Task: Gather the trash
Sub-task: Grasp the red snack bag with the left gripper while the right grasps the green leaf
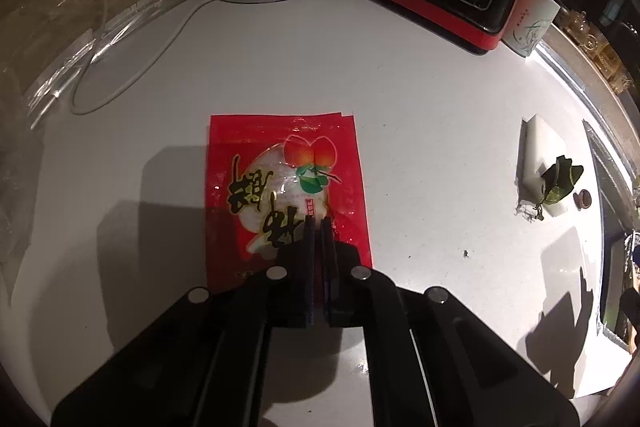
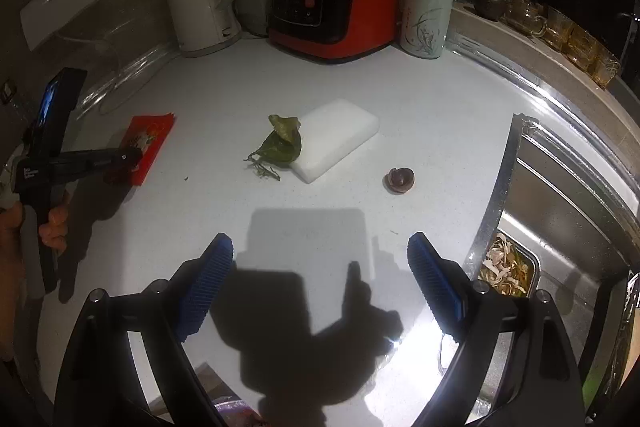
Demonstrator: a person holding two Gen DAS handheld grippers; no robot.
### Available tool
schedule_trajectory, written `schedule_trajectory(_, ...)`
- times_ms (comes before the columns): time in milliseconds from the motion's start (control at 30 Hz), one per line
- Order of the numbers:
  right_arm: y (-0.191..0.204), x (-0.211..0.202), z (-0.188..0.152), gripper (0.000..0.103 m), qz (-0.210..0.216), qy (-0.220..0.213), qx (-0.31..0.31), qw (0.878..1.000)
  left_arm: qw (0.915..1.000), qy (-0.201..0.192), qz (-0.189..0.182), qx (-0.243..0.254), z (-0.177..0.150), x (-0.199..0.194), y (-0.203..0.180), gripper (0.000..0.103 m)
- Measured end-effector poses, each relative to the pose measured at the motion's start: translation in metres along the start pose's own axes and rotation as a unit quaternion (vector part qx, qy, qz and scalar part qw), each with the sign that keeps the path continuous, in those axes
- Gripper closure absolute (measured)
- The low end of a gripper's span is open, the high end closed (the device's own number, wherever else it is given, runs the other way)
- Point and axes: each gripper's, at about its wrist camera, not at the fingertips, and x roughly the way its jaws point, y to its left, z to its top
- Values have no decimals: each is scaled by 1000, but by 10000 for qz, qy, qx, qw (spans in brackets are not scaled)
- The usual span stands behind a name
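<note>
Lying flat on the smooth white table (image 1: pixel 420 131), the glossy red plastic snack wrapper (image 1: pixel 280 179) is pinched near its lower edge by the left claw (image 1: pixel 319 227), whose dark ribbed pads are closed together on the film. To its right sit a crumpled green leaf (image 1: pixel 560 183) with stringy stems, touching a white rounded rectangular block (image 1: pixel 538 147), then a small brown round cap (image 1: pixel 582 198). The right wrist view adds what the left misses: the right claw (image 2: pixel 320 259) spread wide and empty above bare table, its blue ridged pads (image 2: pixel 206 287) apart, a hand (image 2: pixel 52 227) gripping the left tool, and a steel sink (image 2: pixel 560 227) holding a tray of pale peelings (image 2: pixel 506 267).
</note>
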Motion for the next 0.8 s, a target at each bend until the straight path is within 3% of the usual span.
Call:
schedule_trajectory(233, 2, 40, 40, 15, 320, -144, -42, 9994, 9997, -169, -148, 59, -1, -16, -4, 101)
schedule_trajectory(500, 15, 85, 68, 36, 281, -57, -440, 9986, 9991, -341, -244, 69, -4, -38, 0, 101)
schedule_trajectory(567, 18, 95, 69, 52, 252, 70, -586, 9979, 9990, -357, -247, 82, -6, -43, 2, 101)
schedule_trajectory(633, 21, 101, 66, 90, 222, 190, -748, 9968, 9989, -382, -271, 74, -9, -49, 3, 101)
schedule_trajectory(700, 24, 97, 63, 99, 181, 154, -821, 9963, 9987, -426, -264, 83, -13, -56, 3, 101)
schedule_trajectory(800, 21, 82, 57, 100, 326, 51, -634, 9974, 9984, -464, -285, 141, -19, -63, 0, 101)
